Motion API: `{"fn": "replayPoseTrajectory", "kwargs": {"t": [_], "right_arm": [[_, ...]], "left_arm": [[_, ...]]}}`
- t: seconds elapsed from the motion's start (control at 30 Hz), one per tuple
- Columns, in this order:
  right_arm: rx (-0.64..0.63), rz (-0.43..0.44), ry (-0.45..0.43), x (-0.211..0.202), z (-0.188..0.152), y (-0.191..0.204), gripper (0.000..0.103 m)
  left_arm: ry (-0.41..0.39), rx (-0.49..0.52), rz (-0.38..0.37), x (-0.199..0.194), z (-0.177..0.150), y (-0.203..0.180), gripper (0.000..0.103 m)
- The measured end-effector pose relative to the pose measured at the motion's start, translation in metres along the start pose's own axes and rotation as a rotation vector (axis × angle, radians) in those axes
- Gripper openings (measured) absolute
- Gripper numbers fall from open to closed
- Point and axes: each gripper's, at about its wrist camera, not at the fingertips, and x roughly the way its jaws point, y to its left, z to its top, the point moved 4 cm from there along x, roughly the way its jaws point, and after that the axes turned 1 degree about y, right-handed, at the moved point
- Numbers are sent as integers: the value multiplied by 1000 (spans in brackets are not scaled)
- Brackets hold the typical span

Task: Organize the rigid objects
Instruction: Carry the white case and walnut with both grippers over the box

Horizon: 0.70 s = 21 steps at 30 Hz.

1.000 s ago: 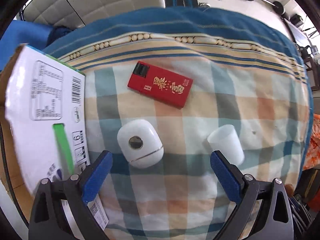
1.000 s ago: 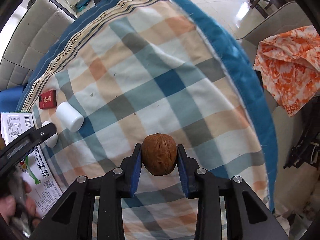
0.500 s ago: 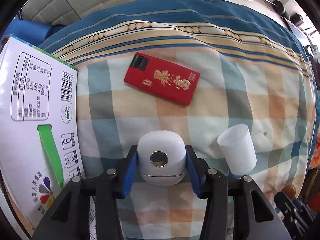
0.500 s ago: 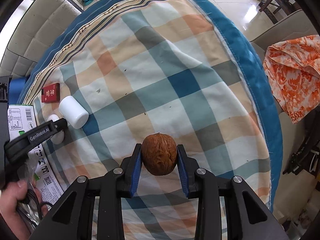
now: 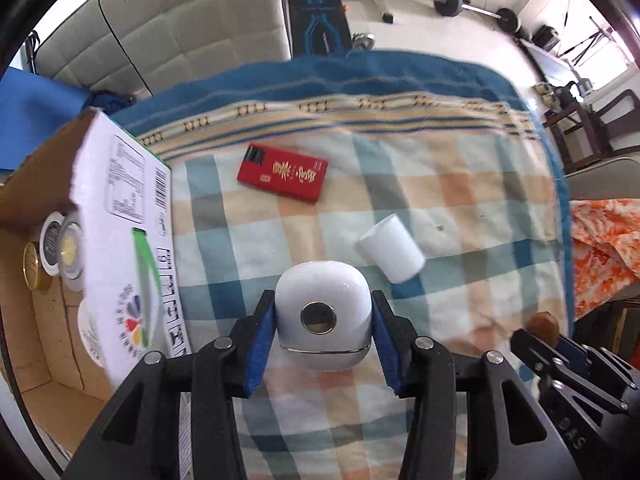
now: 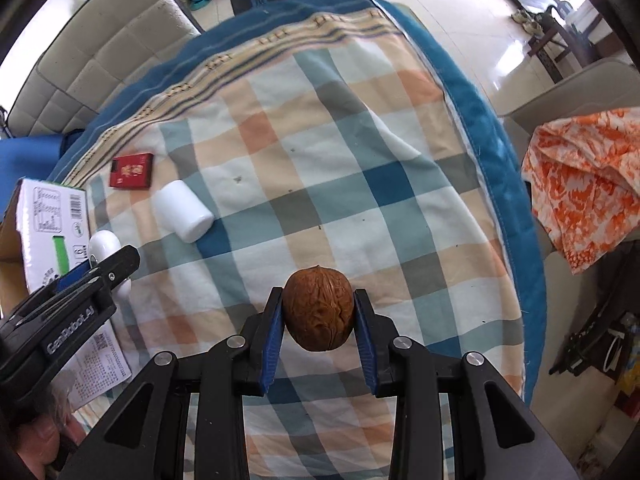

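My left gripper [image 5: 322,320] is shut on a white rounded case [image 5: 322,312] with a metal disc on its face and holds it above the checked cloth. My right gripper [image 6: 319,316] is shut on a brown walnut [image 6: 318,307], held above the cloth's near part. A red flat box [image 5: 282,176] lies at the far side of the cloth and also shows in the right wrist view [image 6: 131,171]. A white plastic cup [image 5: 391,248] lies on its side between them, also visible in the right wrist view [image 6: 183,210].
An open cardboard box [image 5: 120,240] with a white printed flap stands at the cloth's left edge, with round tins [image 5: 56,248] inside. An orange patterned cloth [image 6: 584,176] lies on a chair at the right. A grey sofa [image 5: 168,28] is behind.
My left gripper closed on the white case and lifted it off the cloth, so more of the room and the box interior shows. The right gripper kept holding the walnut.
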Motion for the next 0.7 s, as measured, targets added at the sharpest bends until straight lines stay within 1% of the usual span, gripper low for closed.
{"fn": "replayPoseTrajectory", "kwargs": {"t": [0.17,0.23,0.33,0.5,0.6,0.7], "right_arm": [[-47,14,-45,-30,-9,21,35],[-65,29,-61,-45,-13,33,35],[-102,45,-89,-66,-20,57,35],[-171,77,-117,-90,-44,112,35],[-207,100,-126,-98,-62,147,35],[-251,127,-120,-99,-82,185,35]], "left_arm": [[-71,6,-47,-53,-6,17,43],[-94,11,-52,-69,-2,18,43],[-137,-1,-47,-89,-8,38,43],[-176,-44,-42,-116,-25,80,43],[-193,-53,-32,-129,-38,108,43],[-199,-69,-38,-140,-54,136,43]]}}
